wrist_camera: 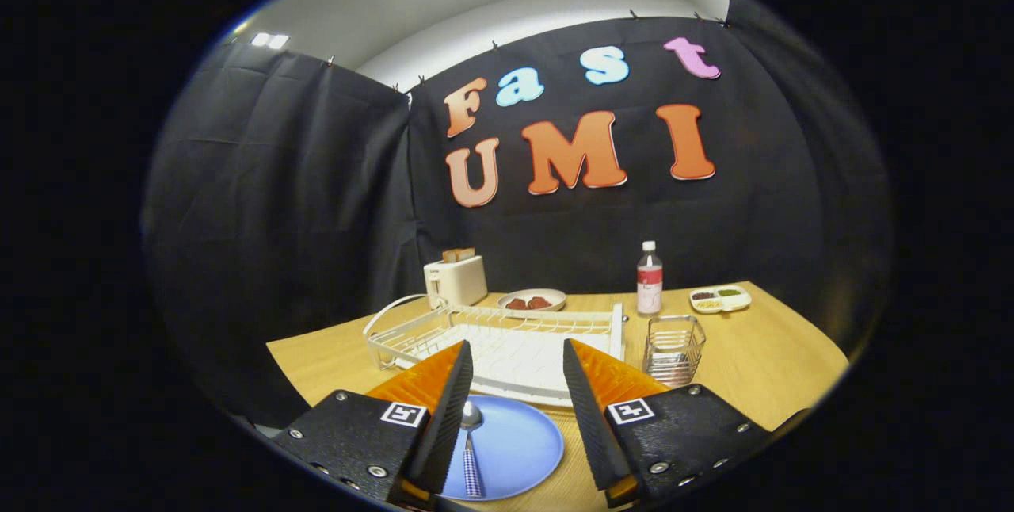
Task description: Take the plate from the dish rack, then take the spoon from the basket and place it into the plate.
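Note:
A blue plate (515,448) lies flat on the wooden table (776,361), below and between my fingers. On its left part rests a spoon (471,445) with a metal bowl and a blue checked handle, close to my left finger (444,409). My gripper (515,369) hovers open above the plate, with nothing between its fingers. Just beyond the fingers stands the white dish rack (507,334), with no dishes in it. To the rack's right is the wire basket (673,349), which looks empty.
At the back of the table stand a white toaster (455,278) with bread in it, a small plate (532,299) of dark food, a bottle (649,278) with a red label and a divided white tray (719,299). Black cloth walls close the booth behind.

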Demonstrator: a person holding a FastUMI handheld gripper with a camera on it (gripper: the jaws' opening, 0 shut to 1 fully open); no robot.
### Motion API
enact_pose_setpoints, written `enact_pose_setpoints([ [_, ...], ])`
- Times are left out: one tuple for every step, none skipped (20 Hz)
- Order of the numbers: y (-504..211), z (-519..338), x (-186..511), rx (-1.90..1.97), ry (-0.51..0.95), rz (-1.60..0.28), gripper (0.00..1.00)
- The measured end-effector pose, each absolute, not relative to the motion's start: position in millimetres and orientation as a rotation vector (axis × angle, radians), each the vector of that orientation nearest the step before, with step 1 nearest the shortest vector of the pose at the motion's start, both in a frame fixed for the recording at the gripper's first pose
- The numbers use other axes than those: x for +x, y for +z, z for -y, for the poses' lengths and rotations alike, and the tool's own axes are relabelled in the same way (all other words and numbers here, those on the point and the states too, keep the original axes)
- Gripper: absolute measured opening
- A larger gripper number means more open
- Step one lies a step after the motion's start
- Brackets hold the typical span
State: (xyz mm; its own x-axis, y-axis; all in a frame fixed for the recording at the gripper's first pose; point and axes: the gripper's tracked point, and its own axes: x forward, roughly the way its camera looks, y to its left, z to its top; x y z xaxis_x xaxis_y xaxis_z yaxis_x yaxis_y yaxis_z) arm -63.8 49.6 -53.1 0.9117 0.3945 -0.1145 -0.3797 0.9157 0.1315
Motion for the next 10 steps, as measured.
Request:
enact_pose_setpoints([
  [-44.2, -45.6, -61.0, 0.114, 0.374, -0.114, 0.71],
  [-38.3, -40.1, -57.6, 0.108, 0.338, -0.100, 0.76],
  [-36.7, -31.4, -53.0, 0.102, 0.292, -0.095, 0.78],
  [-33.4, -26.7, -50.0, 0.091, 0.262, -0.088, 0.83],
  [-27.2, -25.9, -48.5, 0.082, 0.240, -0.073, 0.85],
  [-21.7, -25.6, -48.2, 0.072, 0.230, -0.059, 0.88],
  [-17.0, -24.7, -48.8, 0.062, 0.219, -0.043, 0.90],
  [-14.2, -25.7, -47.6, 0.049, 0.213, -0.035, 0.93],
  [-12.7, -29.0, -47.6, 0.036, 0.209, -0.027, 0.94],
  [-10.9, -31.1, -45.5, 0.023, 0.199, -0.020, 0.95],
])
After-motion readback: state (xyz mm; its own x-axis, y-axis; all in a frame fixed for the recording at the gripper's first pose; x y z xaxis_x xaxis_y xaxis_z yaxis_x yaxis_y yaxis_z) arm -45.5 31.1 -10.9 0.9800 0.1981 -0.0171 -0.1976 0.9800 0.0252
